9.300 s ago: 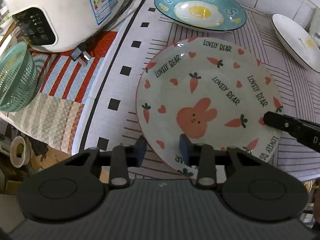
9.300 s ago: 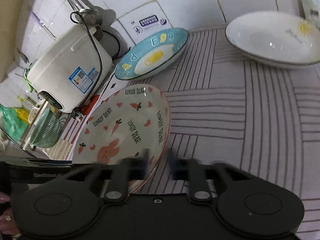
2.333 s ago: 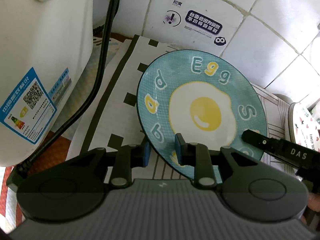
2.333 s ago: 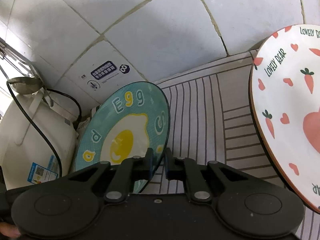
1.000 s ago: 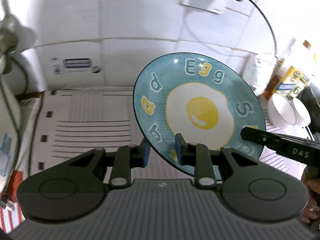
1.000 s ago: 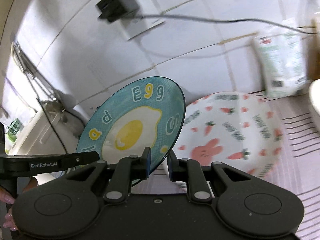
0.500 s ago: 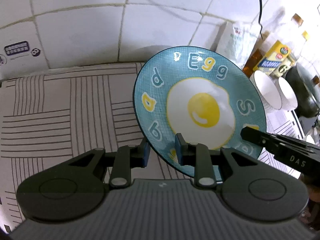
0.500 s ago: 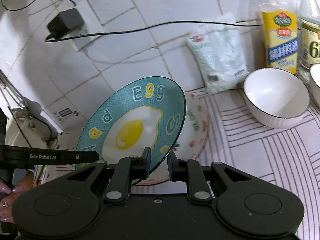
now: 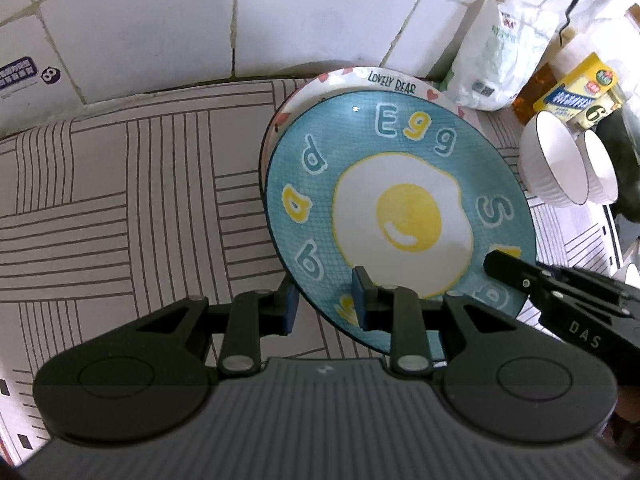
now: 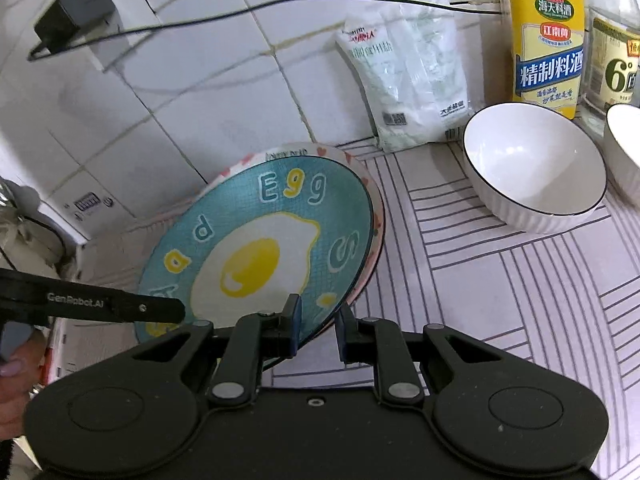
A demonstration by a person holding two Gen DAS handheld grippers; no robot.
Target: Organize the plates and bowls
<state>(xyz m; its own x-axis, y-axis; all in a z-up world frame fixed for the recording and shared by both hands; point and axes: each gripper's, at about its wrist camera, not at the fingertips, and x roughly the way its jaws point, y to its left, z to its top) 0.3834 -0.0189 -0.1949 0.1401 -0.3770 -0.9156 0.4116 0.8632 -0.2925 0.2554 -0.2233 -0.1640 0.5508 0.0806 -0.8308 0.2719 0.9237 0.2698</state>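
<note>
A: Status, left to right?

B: My left gripper [image 9: 324, 304] has the egg plate [image 9: 400, 216] by its near-left rim. Its jaws have just been opening, with the rim between them, and I see a gap on the left pad's side, so I read that grip as let go or nearly so. Hedge: the rim hides the contact line.

A: Plate position?

B: Over the bunny plate [image 9: 390, 80], which sits on the striped mat [image 9: 120, 184] by the tiled wall. The egg plate is nearly nested and tilted, with its near edge raised.

A: Right side?

B: My right gripper [image 10: 316, 322] is clenched on the plate's near-right rim. It carries most of the load, I'd judge.

A: Risks?

B: One-sided hold. If the left frees fully, the plate could pivot on the right pads and clack onto the bunny plate, so chipping is a risk. If it lands off-centre, the stack sits crooked. Pulling my right fingers out while they're pinched could drag both plates toward the white bowl [image 10: 536, 168].
</note>
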